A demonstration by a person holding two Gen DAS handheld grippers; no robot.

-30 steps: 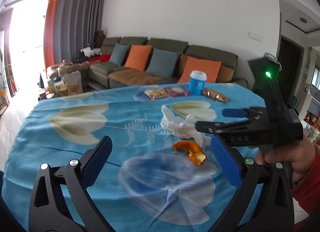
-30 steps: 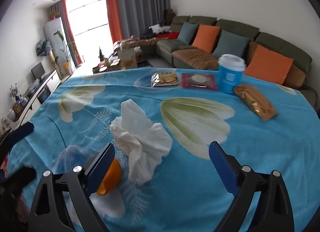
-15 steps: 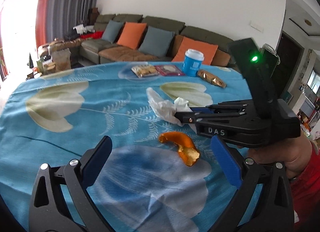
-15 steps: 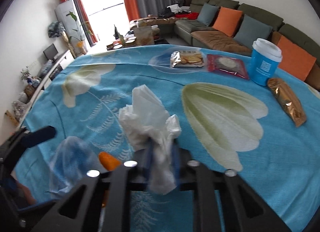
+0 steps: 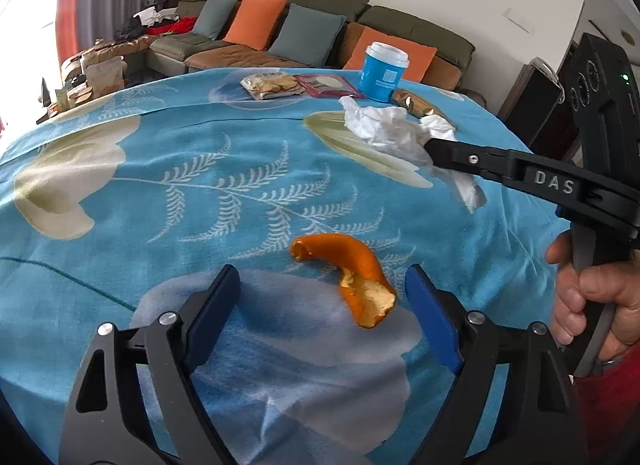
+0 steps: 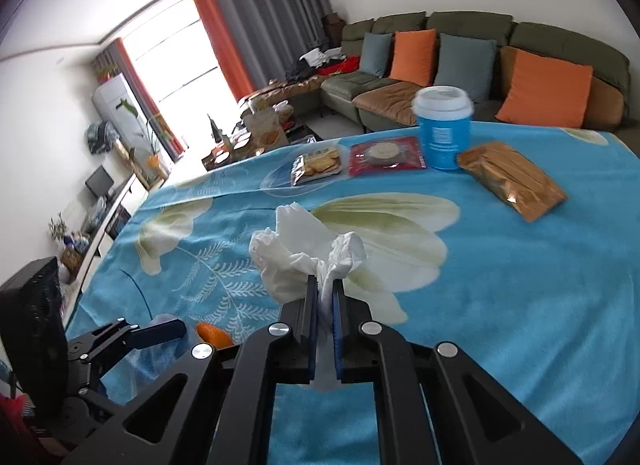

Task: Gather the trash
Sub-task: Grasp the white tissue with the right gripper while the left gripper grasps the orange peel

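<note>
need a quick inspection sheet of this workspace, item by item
surface: table under a blue floral cloth, bare in the middle
job's things: tissue clamped in the right gripper; orange peel lying on the cloth between the left gripper's fingers, untouched
clutter: blue cup, cracker pack, red packet and gold wrapper along the far edge
grippers: left gripper open, jaws just been closing around the peel, pads not yet on it; right gripper shut on the tissue
cables: nothing seen
surroundings: sofa with orange and grey cushions, curtains, bright window
</note>
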